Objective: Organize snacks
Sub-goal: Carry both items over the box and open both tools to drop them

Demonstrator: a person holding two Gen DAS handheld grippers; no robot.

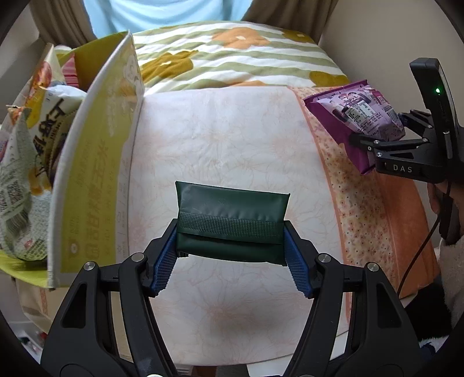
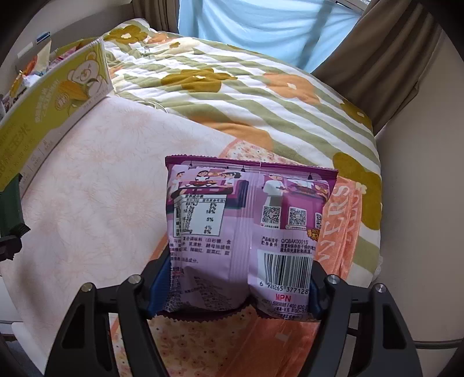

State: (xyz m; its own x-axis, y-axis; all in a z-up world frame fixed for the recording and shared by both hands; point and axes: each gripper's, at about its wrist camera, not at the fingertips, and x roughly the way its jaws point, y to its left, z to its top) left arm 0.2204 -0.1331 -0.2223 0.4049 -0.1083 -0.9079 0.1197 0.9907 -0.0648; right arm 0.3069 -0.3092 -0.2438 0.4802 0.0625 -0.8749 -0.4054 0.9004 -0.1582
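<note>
Overhead, the left gripper (image 1: 232, 249) clamps a dark green packet (image 1: 232, 208); the right gripper (image 2: 237, 290) clamps a purple snack bag (image 2: 246, 220). Bare pink bedcover (image 1: 226, 133) spreads between them, with the yellow box (image 1: 95, 162) walling its left edge.

I saw a bed (image 1: 232, 130) under a pale sheet (image 2: 95, 162) with a faint floral print. Beyond it lay a quilt (image 2: 261, 95) striped green and white, with mustard and orange flowers. An orange cloth (image 1: 391, 220) with small dots covered the bed's right side; in the right view it bore large letters. Brown curtains (image 2: 385, 58) flanked a light blue panel (image 2: 255, 26) behind.
</note>
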